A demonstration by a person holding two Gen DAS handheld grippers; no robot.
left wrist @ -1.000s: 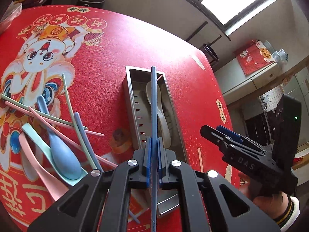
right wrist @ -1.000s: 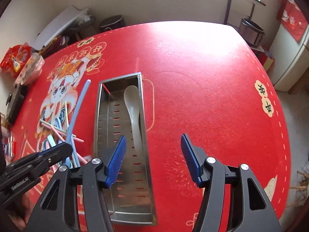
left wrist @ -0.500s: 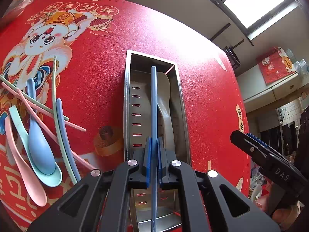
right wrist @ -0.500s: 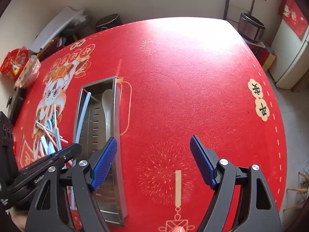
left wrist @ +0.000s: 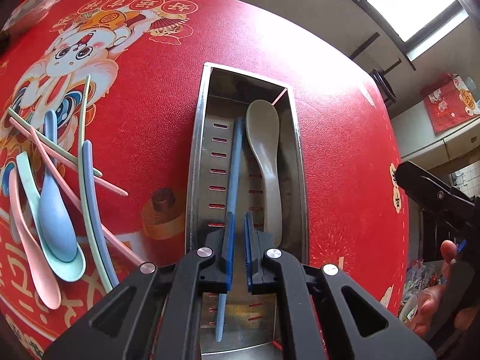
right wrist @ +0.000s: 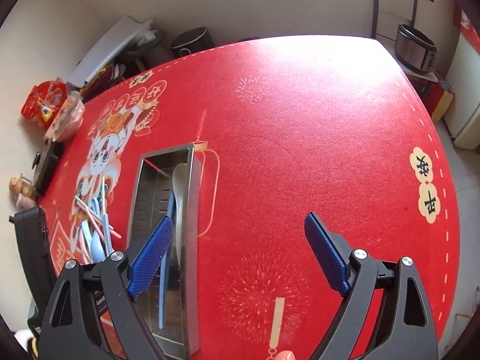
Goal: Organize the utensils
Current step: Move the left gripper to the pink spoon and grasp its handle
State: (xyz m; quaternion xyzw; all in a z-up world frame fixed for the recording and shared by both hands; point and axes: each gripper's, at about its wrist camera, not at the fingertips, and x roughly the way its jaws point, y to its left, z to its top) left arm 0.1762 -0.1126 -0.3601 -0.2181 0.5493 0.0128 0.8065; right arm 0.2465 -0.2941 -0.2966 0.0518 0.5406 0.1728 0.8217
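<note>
Red tablecloth (left wrist: pixel 156 96) showing steel tray (left wrist: pixel 196 138) — blue chopstick (left wrist: pixel 234 162) lying inside, left gripper (left wrist: pixel 237 252) jaws released; right gripper (right wrist: pixel 237 258) gaping wide. Risk: withdrawing pads snagging chopstick, flipping it out.

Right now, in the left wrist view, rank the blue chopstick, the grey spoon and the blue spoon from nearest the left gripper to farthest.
1. blue chopstick: in the tray, under the open jaws of the left gripper.
2. grey spoon: in the tray, just right.
3. blue spoon: on the tablecloth, far left.
</note>
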